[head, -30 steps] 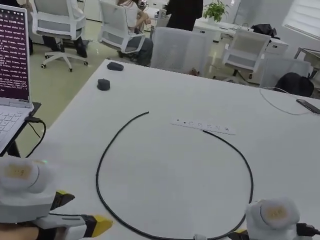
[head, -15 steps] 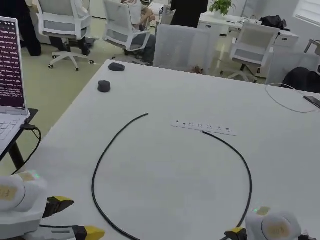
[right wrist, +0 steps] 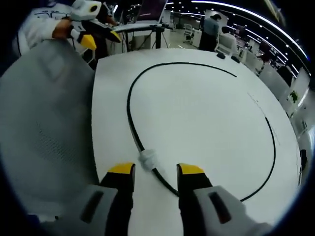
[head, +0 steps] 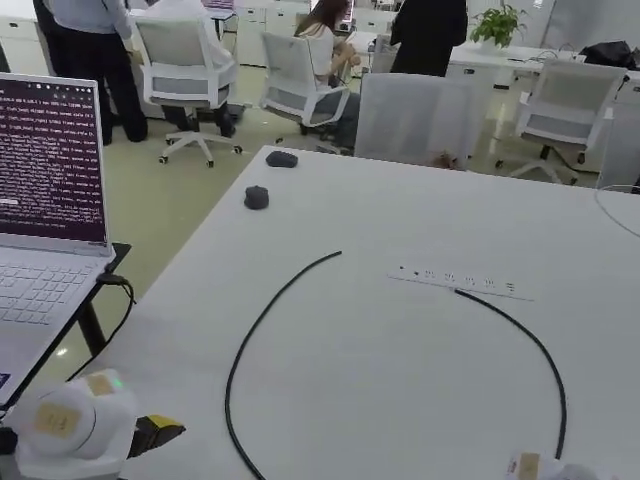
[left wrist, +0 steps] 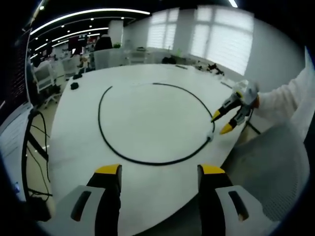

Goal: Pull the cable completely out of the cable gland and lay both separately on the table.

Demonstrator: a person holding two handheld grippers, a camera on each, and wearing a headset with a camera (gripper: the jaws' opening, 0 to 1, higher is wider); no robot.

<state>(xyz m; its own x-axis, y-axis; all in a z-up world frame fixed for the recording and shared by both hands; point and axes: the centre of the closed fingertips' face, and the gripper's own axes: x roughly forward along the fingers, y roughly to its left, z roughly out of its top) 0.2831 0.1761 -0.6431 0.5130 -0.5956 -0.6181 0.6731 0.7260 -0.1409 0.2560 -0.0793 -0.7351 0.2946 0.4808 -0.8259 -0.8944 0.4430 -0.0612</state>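
A long black cable (head: 240, 350) lies in a wide loop on the white table (head: 400, 380). In the right gripper view a small white cable gland (right wrist: 147, 158) sits on the cable (right wrist: 129, 103) at the near table edge, just ahead of my right gripper (right wrist: 155, 169). The yellow-tipped jaws stand open on either side of it, apart from it. My left gripper (left wrist: 160, 169) is open and holds nothing, short of the table edge. It faces the cable loop (left wrist: 101, 118), the gland (left wrist: 210, 138) and the right gripper (left wrist: 224, 123). The left gripper (head: 150, 435) is at the bottom left in the head view.
A white power strip (head: 460, 283) lies mid-table beside the cable. Two dark mice (head: 257, 197) rest at the far left corner. An open laptop (head: 50, 170) stands on a side stand at the left. A grey mesh chair back (right wrist: 44, 123) is close to the table edge. Office chairs and people are beyond.
The head view has swung, so everything sits further right and lower in the picture. The cable and power strip lie as before. Both grippers show less at the bottom edge.
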